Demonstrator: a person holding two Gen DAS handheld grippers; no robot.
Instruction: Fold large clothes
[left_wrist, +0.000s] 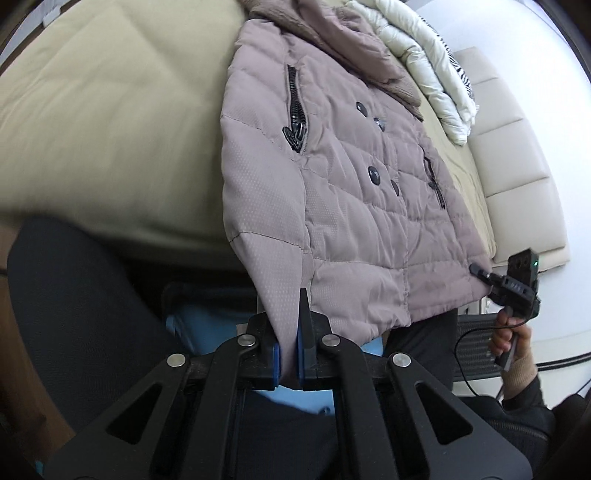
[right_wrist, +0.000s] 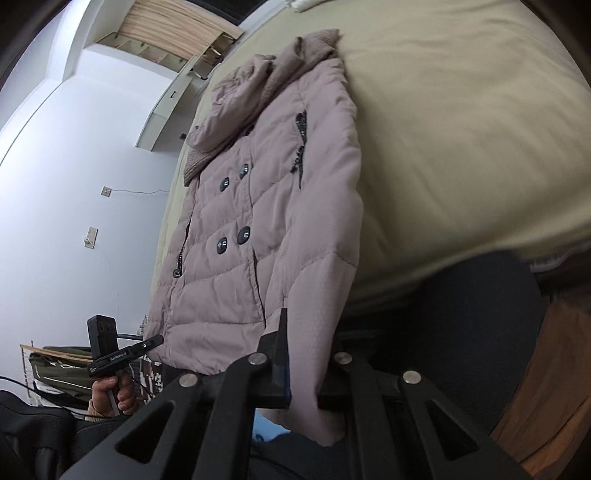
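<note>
Two grippers each pinch the bottom of one puffy pink-grey coat (left_wrist: 351, 184). Nearest in the left wrist view, the left gripper (left_wrist: 289, 332) has its jaws squeezed tight on the end of a sleeve, with cloth pressed between the blue pads. In the right wrist view, the right gripper (right_wrist: 303, 354) is clamped on the coat's hem edge too, and the cloth hides one finger almost fully. Off to the side, a hand (left_wrist: 508, 334) grips the other tool's handle, tilted down toward the coat; its sleeve is cut off at the picture edge. A dark chair back (left_wrist: 74, 295) sits low and blurry under the coat. Farther off, the coat lies flat on a tan bed (left_wrist: 110, 110), buttons up, collar away from the grippers. A white puffy jacket (left_wrist: 424, 55) lies beyond the collar, partly out of view.
</note>
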